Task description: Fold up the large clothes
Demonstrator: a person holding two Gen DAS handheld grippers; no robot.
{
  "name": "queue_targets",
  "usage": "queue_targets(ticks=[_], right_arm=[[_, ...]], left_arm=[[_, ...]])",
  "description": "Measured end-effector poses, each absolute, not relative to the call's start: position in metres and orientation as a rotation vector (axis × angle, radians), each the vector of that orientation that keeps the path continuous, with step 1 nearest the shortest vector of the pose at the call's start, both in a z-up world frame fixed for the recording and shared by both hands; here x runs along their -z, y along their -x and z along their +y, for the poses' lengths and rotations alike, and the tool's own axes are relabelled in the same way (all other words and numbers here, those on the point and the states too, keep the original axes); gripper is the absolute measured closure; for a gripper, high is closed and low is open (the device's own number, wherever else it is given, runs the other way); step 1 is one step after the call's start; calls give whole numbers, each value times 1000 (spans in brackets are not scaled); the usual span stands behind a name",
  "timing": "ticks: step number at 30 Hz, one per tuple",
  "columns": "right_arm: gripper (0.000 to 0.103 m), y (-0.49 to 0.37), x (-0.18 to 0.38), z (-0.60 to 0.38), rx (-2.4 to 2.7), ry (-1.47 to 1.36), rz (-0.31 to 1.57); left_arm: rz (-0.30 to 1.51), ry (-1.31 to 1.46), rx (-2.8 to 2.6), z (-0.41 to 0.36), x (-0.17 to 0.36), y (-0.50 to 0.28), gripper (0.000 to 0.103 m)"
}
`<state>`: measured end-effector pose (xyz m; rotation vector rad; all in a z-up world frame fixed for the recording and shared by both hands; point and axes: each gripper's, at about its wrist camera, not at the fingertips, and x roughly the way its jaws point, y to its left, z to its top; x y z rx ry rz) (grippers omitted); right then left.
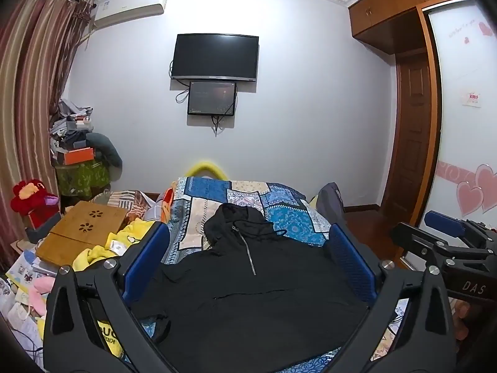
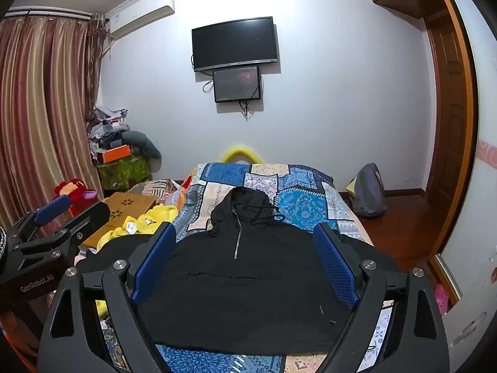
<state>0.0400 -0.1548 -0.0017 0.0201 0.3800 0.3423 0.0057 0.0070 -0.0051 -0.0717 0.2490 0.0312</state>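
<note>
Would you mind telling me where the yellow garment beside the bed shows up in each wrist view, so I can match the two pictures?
Left wrist view: the yellow garment lies at lower left, just left of the left gripper, beside the wooden lap table.
Right wrist view: it lies left of centre, just beyond the right gripper.
Shared landmark: the black hoodie on the bed.

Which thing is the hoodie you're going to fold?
Find the bed with the blue patchwork cover under the wall TV. The hoodie lies spread flat on it, hood toward the TV. It is the only all-black garment there, with a short silver zip at the neck, unlike the yellow clothes heaped beside the bed.
</note>
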Motion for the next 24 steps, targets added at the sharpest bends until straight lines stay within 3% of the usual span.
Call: queue_targets(ticks=[24], right_arm=[[15, -41, 5, -154, -343, -23, 388]], left_arm=[[253, 61, -30, 5, 7, -6, 0]])
